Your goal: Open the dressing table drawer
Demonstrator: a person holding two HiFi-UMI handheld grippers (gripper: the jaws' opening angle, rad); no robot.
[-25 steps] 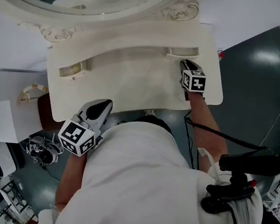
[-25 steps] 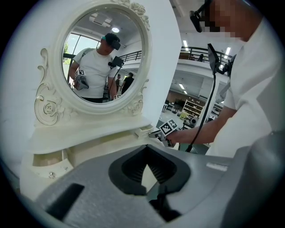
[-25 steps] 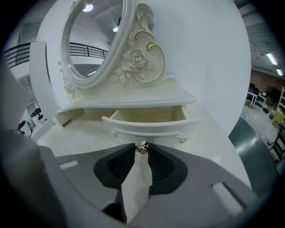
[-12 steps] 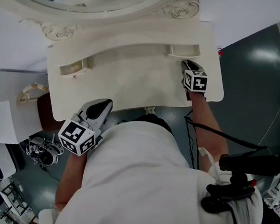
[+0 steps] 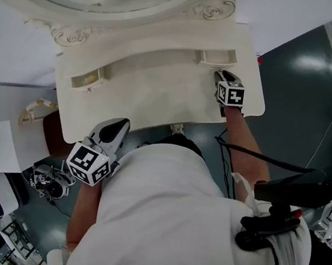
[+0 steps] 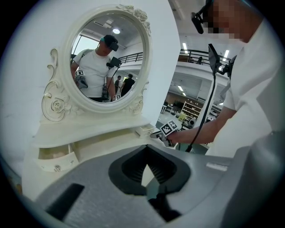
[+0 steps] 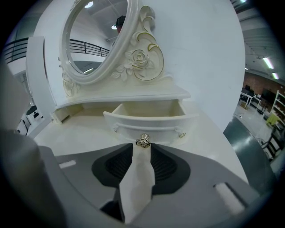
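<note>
— Where's the drawer on the table?
— Out, at its right end. The right arm reaches forward; the right gripper tilts down, jaws just opened, apart, knob at their tips.
— Left gripper?
— Held back by the table's front edge, tips together, empty.

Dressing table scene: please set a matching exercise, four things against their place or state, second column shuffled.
Things
1. cream drawer on the person's right
2. small metal drawer knob
3. oval cream-framed mirror
4. left gripper

States
A. reflects a person in a white shirt
B. pulled out, inside showing
C. holding nothing, by the front edge of the cream dressing table
D. at the right gripper's tips

Pairs: 1-B, 2-D, 3-A, 4-C.

The right gripper's jaws have just been opening; the knob sits at their tips, unpinched.
</note>
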